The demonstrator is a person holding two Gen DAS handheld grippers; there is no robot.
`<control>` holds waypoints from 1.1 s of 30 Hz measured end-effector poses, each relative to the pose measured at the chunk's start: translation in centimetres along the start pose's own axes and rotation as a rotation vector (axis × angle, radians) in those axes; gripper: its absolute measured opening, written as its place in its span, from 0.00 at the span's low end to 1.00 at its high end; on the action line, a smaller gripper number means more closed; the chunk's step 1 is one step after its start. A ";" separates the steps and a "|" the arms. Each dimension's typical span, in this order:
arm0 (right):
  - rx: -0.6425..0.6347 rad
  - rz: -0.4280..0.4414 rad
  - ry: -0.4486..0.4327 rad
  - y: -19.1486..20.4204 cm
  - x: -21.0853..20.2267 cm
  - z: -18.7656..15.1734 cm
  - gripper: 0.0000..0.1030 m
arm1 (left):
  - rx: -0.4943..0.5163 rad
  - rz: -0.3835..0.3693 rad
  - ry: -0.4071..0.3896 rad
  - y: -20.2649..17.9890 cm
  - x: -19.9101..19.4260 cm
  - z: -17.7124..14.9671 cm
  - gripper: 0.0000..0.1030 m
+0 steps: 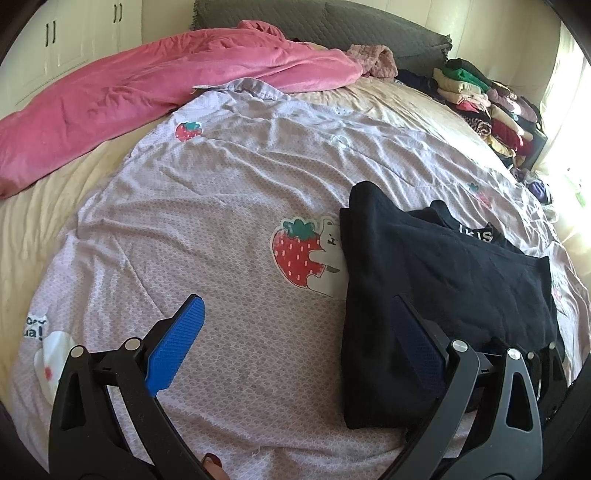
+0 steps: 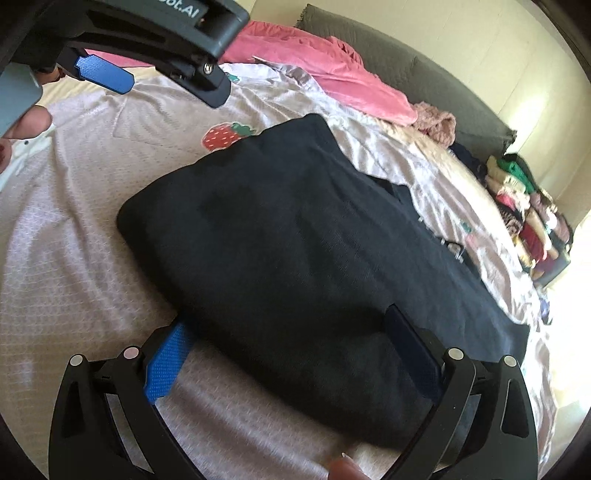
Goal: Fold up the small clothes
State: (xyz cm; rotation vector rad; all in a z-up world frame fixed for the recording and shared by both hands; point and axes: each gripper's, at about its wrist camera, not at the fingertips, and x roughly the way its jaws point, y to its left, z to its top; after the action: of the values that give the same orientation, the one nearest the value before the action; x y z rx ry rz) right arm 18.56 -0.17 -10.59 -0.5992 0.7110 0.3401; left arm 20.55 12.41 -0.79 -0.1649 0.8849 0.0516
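Spread across the bed [image 1: 55, 177], a lilac sheet [image 1: 221, 206] printed with strawberries is being used as the work surface, with a pink blanket [image 1: 147, 81] bunched along its far side and a grey cushion [image 1: 369, 26] lying behind that. Stacks of folded clothes [image 1: 476, 99] are being kept near the far right edge, in bright window light. White cupboards [image 1: 66, 33] are being shown at upper left. On the sheet a black garment [image 1: 443, 280] is lying folded into a thick rectangle, its neck label showing at the far end and its left edge overlapping a strawberry-and-bear print [image 1: 306, 254]. The left gripper [image 1: 299, 332] is being held low over the sheet with its blue-padded fingers [image 1: 177, 343] spread wide apart; one finger is resting over bare sheet, the other over the garment's near left part, and nothing is being pinched. The right gripper [image 2: 295, 354] is being held at the garment's near edge, fingers likewise wide apart, with the left pad [image 2: 166, 365] partly tucked beneath the fabric and the right one lying against the top. In the right wrist view the left gripper is being seen at upper left, apart from the cloth.
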 end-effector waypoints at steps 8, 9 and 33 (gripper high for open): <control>-0.010 -0.025 -0.091 -0.5 -0.5 -0.2 0.89 | 0.009 -0.015 0.029 -1.0 1.2 0.2 0.91; 0.000 -0.006 -0.098 -0.8 -0.6 -0.2 0.80 | 0.013 -0.018 0.031 -1.3 1.3 0.3 0.91; 0.117 0.163 -0.139 -2.5 -1.8 -0.5 0.29 | -0.030 -0.143 0.103 -2.9 5.7 4.9 0.91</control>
State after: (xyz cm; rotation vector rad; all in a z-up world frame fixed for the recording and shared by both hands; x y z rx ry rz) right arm 18.23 -2.55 -8.69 -0.4035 0.6429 0.4828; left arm 28.21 10.21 -1.80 -0.2605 0.9727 -0.0777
